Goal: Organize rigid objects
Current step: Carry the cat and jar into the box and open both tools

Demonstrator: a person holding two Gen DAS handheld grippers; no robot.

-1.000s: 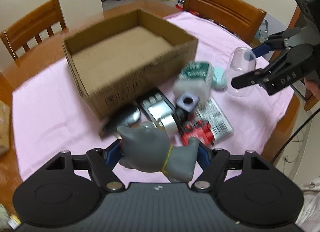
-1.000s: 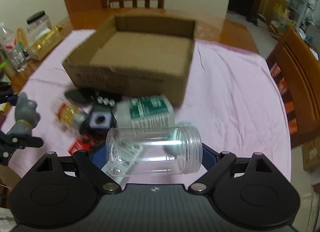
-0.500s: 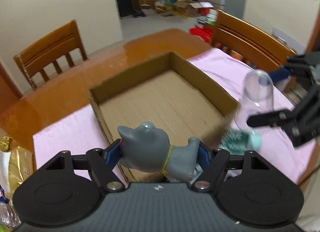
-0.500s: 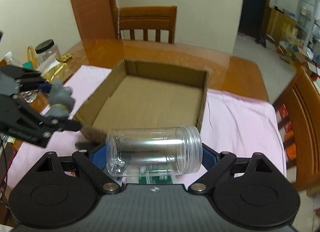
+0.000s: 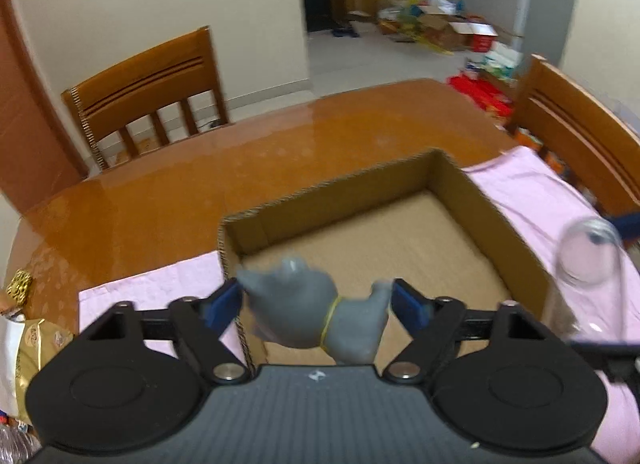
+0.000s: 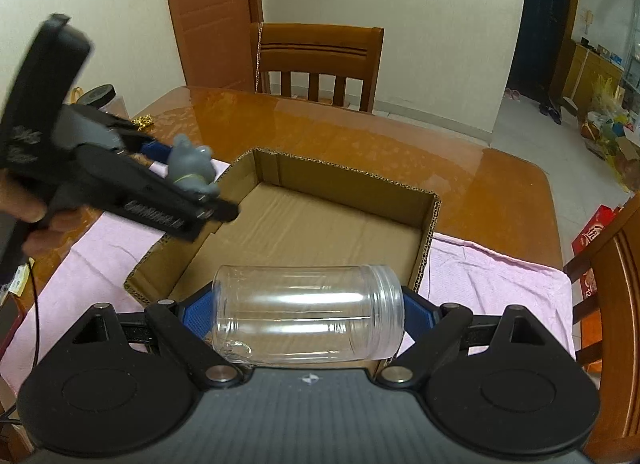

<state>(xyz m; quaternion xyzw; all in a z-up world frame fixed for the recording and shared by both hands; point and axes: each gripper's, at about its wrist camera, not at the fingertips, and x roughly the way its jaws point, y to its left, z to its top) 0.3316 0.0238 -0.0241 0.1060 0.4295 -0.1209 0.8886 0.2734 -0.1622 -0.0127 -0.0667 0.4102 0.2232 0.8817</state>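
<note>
I'm holding a light, rubbery grey cat figurine [image 5: 312, 310] squeezed end-to-end in the left tongs [image 5: 316, 304] and a slippery empty clear plastic jar [image 6: 308, 314] clamped lengthwise in the right tongs [image 6: 308, 316], both hovering just over the cardboard box [image 6: 352, 179] ahead.

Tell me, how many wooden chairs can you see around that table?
2. One chair stands at the table's far side, beyond the cardboard box. Another chair is at the right edge, by the pink cloth. More may stand out of view.
</note>
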